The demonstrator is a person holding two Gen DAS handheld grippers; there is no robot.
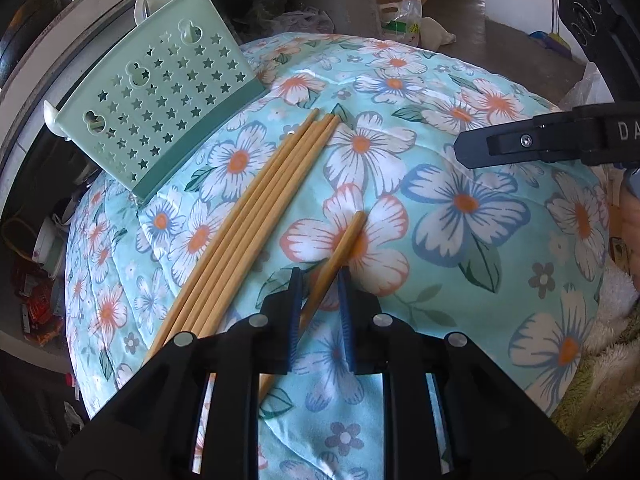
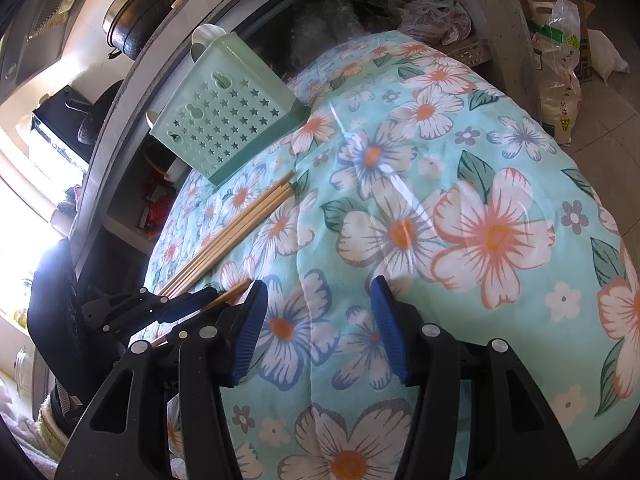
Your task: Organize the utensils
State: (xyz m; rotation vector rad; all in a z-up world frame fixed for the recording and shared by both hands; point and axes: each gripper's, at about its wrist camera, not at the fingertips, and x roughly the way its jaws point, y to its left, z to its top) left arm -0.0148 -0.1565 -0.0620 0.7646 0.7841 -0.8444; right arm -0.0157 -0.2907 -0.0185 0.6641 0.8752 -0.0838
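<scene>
Covering nearly everything in both views is a floral cloth (image 1: 460, 216), pale turquoise with big white, orange and blue blossoms, spread over a rounded surface.

Next in size is a mint-green utensil basket (image 1: 160, 96), its wall pierced with star-shaped holes. It stands tilted at the far left edge of the cloth, its darker green base resting on the fabric. Behind the basket, white curved rims show, though what they belong to cannot be told.

Lying on the cloth just in front of the basket is a bundle of chopsticks (image 1: 256, 220), light wood, side by side and touching one another. Their far ends point toward the basket's base but stop short of it; their near ends pass under the left gripper's body.

The left gripper (image 1: 319, 274) points down at the cloth, just right of the bundle. Its blue pads stand close together with a single chopstick (image 1: 344, 240) running slantwise between them; whether the pads actually press on it cannot be told. That chopstick's far end sticks out over a pink-edged flower, apart from the bundle.

The right gripper (image 2: 320, 292) hangs over the cloth, well to the right of the basket, its jaws spread with only fabric between them.

Past the basket, a dark pot (image 2: 144, 12) sits on a ledge.
</scene>
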